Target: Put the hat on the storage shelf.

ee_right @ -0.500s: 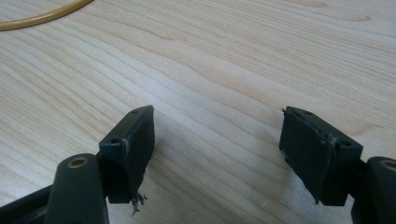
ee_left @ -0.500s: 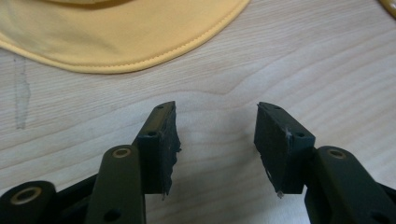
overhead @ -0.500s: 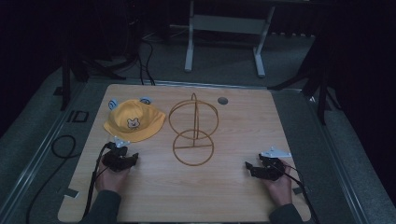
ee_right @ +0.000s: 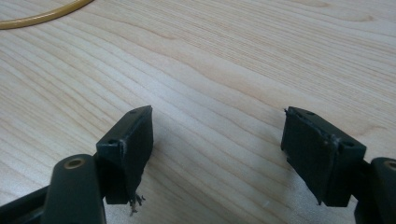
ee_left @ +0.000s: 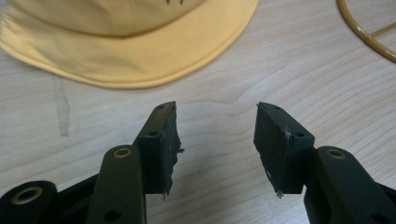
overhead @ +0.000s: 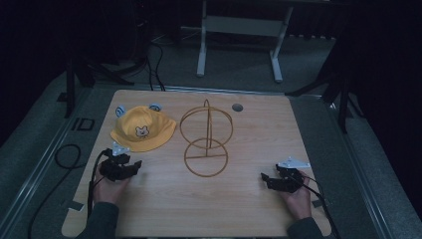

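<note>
Yellow bucket hat (overhead: 143, 130) lies crown-up on the left half of the wooden table (overhead: 259, 149), brim flat on the wood, bear face on the front, two small blue-and-white ears at its far edge. Left gripper (overhead: 133, 166) sits just near the hat's near brim, not touching it, held in the person's left hand (overhead: 108, 188) low over the table. In the left gripper view the hat (ee_left: 126, 42) fills the top, brim edge just beyond the jaw tips; jaws stand apart with bare wood between them, nothing held. Pads (ee_left: 169, 144) look frayed at the edges.

Gold wire hat stand (overhead: 206, 142) stands mid-table just right of the hat, upright hoops over a round base ring; close to the hat, whether the two touch I can't tell. A bit of the base ring (ee_left: 369, 35) shows at top right of the left gripper view.

Right gripper (overhead: 265, 179) rests low at the right near side, well apart from the stand and hat, in the right hand (overhead: 297, 196). Right gripper view: jaws wide apart, empty, over bare wood, ring arc (ee_right: 44, 16) at top left.

Small round grey grommet (overhead: 237, 107) near the table's far edge.
</note>
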Motion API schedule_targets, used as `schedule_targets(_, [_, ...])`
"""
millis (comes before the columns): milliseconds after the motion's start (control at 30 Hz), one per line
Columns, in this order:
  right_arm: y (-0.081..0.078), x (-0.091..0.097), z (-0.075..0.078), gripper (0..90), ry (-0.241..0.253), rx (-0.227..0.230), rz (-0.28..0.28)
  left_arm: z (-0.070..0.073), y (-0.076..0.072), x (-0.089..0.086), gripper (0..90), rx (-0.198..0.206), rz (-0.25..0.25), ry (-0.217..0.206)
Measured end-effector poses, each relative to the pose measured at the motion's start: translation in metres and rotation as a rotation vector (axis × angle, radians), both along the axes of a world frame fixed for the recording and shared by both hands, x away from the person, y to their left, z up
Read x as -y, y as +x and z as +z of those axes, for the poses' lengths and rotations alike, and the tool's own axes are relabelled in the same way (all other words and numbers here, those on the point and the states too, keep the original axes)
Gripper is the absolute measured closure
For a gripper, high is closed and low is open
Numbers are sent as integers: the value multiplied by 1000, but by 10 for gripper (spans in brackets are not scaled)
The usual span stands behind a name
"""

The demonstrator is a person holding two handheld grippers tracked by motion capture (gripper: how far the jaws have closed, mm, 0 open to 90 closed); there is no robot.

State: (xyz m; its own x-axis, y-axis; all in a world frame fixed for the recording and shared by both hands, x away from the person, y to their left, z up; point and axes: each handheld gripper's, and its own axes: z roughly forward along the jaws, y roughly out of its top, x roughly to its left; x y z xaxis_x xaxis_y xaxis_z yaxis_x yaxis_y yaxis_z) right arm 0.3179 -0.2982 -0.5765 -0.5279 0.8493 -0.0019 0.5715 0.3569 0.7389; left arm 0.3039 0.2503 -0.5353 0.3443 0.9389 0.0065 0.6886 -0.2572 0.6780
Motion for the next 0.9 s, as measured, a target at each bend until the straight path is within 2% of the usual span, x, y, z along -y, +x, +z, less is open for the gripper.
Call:
schedule_targets(300, [0,0,0,250,1,-1,-2,16,2,-11,482,12,-24,10])
schedule_targets(400, [0,0,0,251,1,-1,-2,22,3,-14,476,0,-39,10])
schedule_targets(667, [0,0,0,249,0,-1,1,38,5,-17,497,11,-54,46])
schedule_targets(833, [0,0,0,249,-1,-1,2,54,14,-18,508,16,-61,53])
schedule_targets(900, [0,0,0,249,-1,-1,2,57,15,-18,509,19,-62,50])
